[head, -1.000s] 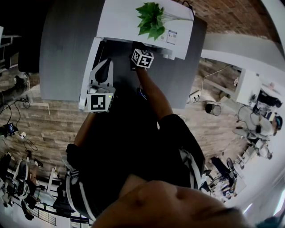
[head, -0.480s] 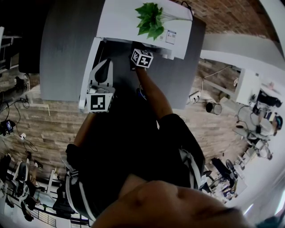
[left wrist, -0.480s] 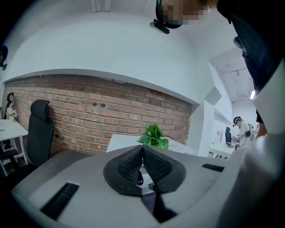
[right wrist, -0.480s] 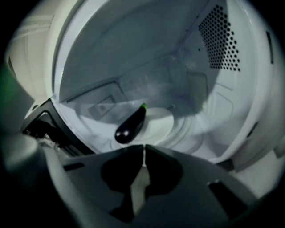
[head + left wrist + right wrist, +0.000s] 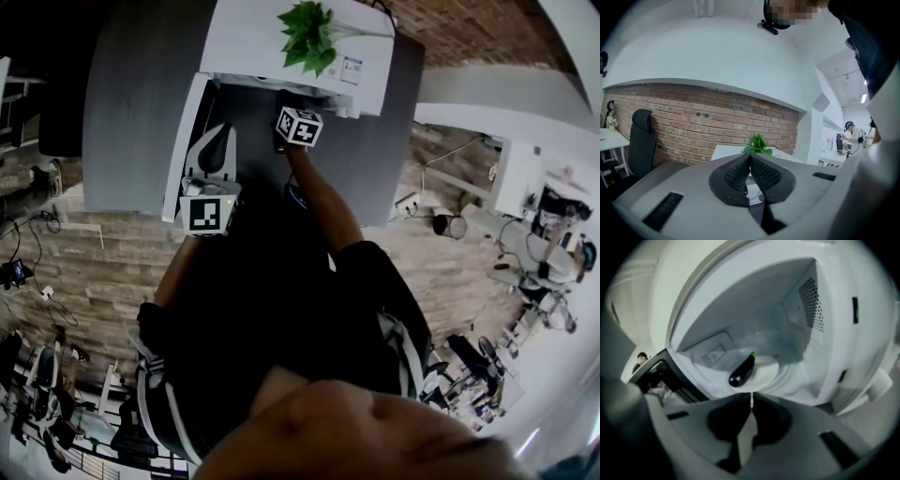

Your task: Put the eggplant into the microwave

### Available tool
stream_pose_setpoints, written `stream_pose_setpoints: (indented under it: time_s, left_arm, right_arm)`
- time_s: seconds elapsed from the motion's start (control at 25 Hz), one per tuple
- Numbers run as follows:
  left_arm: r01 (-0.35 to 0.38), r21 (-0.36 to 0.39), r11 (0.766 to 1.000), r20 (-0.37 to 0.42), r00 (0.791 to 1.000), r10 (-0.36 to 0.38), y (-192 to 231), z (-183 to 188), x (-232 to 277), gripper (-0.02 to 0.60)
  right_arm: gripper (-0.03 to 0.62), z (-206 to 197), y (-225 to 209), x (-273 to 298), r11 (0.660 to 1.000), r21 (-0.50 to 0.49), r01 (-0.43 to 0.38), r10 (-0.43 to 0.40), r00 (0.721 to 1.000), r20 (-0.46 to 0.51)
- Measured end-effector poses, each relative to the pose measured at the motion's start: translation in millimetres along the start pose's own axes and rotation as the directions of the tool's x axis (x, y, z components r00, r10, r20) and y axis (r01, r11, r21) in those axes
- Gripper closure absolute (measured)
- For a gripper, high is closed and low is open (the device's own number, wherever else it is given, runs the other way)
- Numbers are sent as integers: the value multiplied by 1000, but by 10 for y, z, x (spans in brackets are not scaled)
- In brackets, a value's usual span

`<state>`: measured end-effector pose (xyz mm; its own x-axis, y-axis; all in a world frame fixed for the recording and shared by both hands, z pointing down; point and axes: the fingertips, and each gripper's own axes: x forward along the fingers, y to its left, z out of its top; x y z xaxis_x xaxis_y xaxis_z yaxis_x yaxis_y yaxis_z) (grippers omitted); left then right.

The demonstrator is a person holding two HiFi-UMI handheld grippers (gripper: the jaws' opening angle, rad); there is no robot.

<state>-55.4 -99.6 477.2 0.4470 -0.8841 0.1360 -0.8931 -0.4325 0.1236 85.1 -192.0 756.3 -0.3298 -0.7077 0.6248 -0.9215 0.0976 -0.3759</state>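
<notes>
The eggplant point(image 5: 742, 370) lies on the white turntable plate point(image 5: 765, 369) inside the open microwave point(image 5: 834, 333), just left of centre in the right gripper view, with its green stem end pointing up and right, deeper into the cavity. The right gripper point(image 5: 751, 399) is at the cavity mouth directly below the eggplant; its jaws are pressed together on nothing and are clear of the eggplant. The left gripper point(image 5: 750, 159), at centre left of the head view beside the microwave door point(image 5: 190, 141), also has its jaws together and empty, aimed towards the plant point(image 5: 758, 144).
</notes>
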Motion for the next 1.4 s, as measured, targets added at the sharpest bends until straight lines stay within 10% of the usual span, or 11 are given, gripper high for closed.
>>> stream_pose_setpoints:
  time_s: [1.4]
  left_arm:
    - [20,55,998,57,998,-23,-487,102,-641,545]
  right_arm:
    - [557,370,654,-2369,995,-55,-81,94,946,311]
